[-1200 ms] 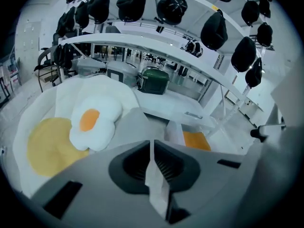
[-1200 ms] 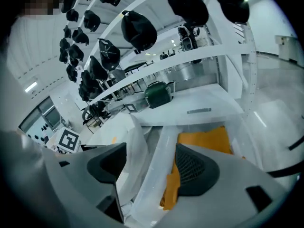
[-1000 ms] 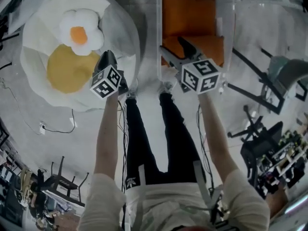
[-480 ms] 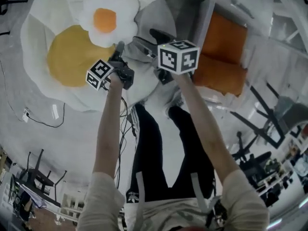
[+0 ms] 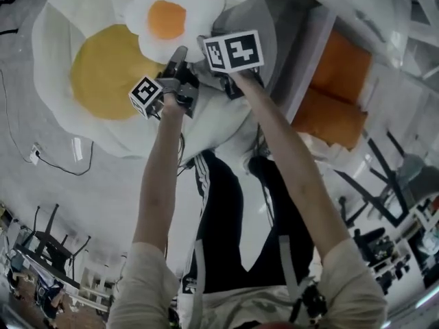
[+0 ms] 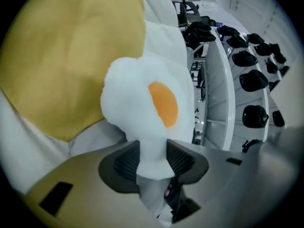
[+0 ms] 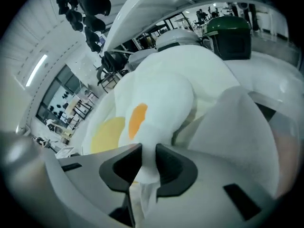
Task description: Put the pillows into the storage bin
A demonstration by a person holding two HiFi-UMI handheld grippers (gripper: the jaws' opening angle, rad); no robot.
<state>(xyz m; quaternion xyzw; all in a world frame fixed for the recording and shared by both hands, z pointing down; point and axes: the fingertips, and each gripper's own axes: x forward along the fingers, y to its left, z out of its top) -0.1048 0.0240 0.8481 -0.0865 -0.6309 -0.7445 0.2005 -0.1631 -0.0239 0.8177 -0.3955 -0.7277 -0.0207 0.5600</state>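
1. The small fried-egg pillow (image 5: 171, 19) lies on top of the big fried-egg cushion (image 5: 103, 81), just beside that cushion's yellow yolk.
2. The left gripper (image 6: 153, 158) has just been closing. Its pads now squeeze a fat white lobe of the small pillow, and the plush bulges out between them.
3. The right gripper (image 7: 148, 163) has just been closing too. It stands much narrower, nipped on a thin fold of the same pillow's white rim.
4. To my eye the pillow is light, soft and floppy, with nothing to break. It squashes wherever it is pinched, so the rim lobes are the sensible place to hold. Of the two holds, the thin fold looks likelier to slip than the fat lobe.
5. The storage bin (image 5: 310, 53) stands off the cushion's right side, with orange pillows (image 5: 343, 67) already in it.
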